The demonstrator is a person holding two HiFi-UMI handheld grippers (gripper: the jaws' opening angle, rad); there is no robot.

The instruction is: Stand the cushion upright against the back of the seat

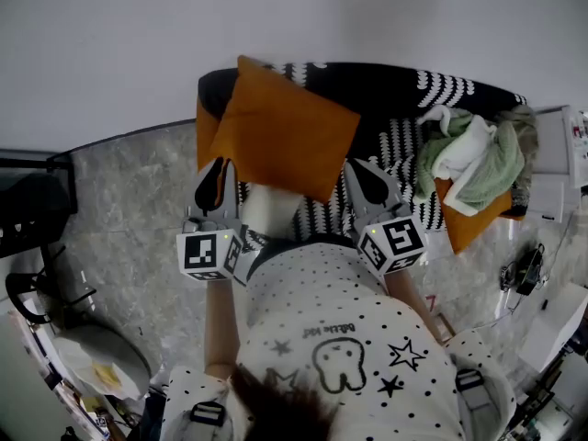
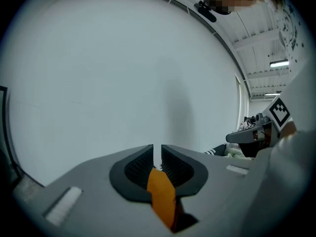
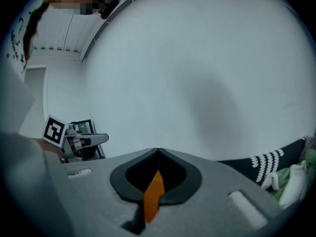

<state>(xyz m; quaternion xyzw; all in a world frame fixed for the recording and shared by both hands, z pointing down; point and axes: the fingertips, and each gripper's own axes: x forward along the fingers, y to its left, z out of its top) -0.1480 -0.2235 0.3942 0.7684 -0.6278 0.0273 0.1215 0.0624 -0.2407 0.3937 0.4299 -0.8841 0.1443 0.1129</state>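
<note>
The orange cushion (image 1: 280,136) is held up over the left end of the black-and-white seat (image 1: 395,85), tilted with one corner uppermost, in front of the backrest. The right gripper (image 1: 367,180) is clamped on its lower edge. The left gripper (image 1: 216,175) has its jaws slightly apart, with orange fabric between them. Green and white cloths (image 1: 469,159) are piled at the seat's right end.

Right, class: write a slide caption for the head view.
Left hand-held gripper and right hand-held gripper at the lower corners of an orange cushion above a black-and-white seat.
</note>
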